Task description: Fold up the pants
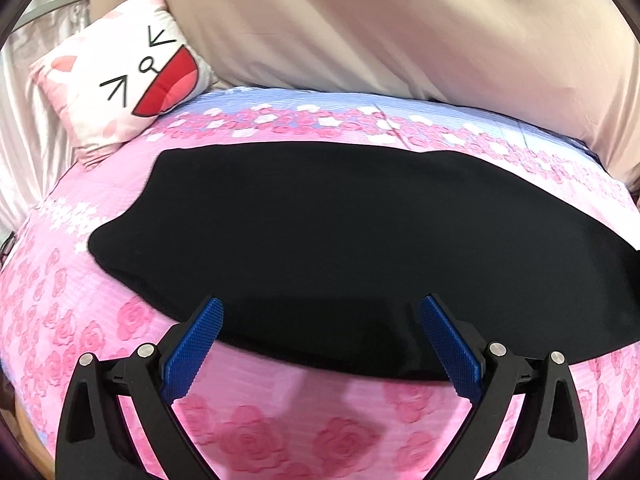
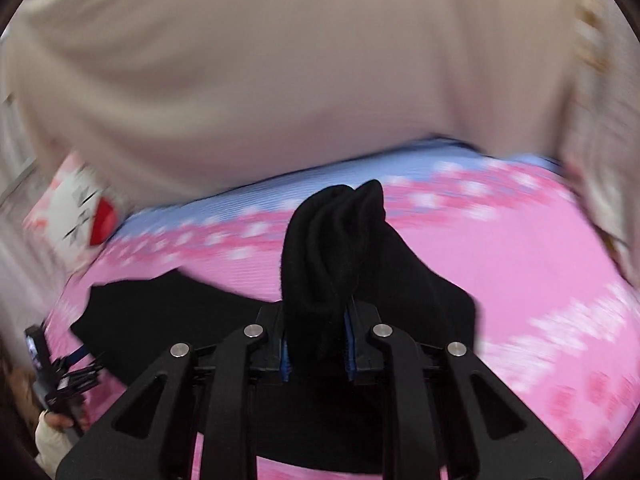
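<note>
Right tool is lifting one end of the pants for a fold.
The right tool point(image 2: 316, 344) is clenching bunched black pants point(image 2: 332, 248) above the bed point(image 2: 540, 264); the left tool point(image 1: 320, 344) is hanging released, clear of the cloth.

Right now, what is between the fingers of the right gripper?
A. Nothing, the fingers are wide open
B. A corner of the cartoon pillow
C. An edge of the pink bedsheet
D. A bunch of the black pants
D: in the right wrist view the right gripper is closed on a bunched fold of the black pants, lifted above the pink bedsheet.

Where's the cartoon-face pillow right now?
In the left wrist view, the pillow sits at the upper left on the bed, against the beige cloth, apart from the black pants.
</note>
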Demonstrator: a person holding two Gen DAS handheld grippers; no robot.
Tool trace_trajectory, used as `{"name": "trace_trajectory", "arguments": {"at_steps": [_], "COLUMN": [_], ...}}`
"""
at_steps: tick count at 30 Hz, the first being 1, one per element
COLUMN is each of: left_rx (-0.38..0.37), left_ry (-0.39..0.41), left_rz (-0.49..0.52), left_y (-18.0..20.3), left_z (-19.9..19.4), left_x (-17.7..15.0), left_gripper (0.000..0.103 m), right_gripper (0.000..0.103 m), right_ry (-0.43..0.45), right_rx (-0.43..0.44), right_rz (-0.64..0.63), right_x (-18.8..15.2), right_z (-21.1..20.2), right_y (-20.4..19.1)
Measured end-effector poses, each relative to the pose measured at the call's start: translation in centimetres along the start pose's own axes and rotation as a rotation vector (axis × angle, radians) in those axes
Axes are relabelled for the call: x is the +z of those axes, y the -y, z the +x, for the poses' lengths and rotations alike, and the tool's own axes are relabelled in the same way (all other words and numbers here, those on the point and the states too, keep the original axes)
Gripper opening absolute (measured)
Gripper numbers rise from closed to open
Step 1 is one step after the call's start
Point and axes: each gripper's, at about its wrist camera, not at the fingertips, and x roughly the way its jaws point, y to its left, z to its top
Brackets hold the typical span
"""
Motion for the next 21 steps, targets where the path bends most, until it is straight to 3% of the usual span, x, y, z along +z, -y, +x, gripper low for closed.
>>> {"name": "trace_trajectory", "arguments": {"at_steps": [5,10,16,21], "left_rx": [0.002,0.017,0.009,-0.017], "left_ry": [-0.001,-0.013,-0.023,-0.041], "left_rz": [-0.050,-0.089,-0.122,-0.124], "left_y": [-2.9,-5.8,-8.0,-8.2], "left_z": [-0.3,-0.2,0.0,0.5], "left_x": [-0.5,-1.0,-1.3,-1.1], "left_gripper": [0.098,0.098,0.098,0.098], "right_gripper": [0.018,0.018,0.018,0.018], "right_ry": [-0.102,-0.191,-0.256,-0.255], "right_rx": [0.094,0.142,0.123,0.119], "right_rz": [-0.157,-0.242,-0.299,-0.319], "right_x": [-1.1,-4.6,-7.6,-8.6], "right_z": [6.5,11.1,14.3,14.5], "right_y": [-9.7,-15.4,-17.4,-18.0]}}
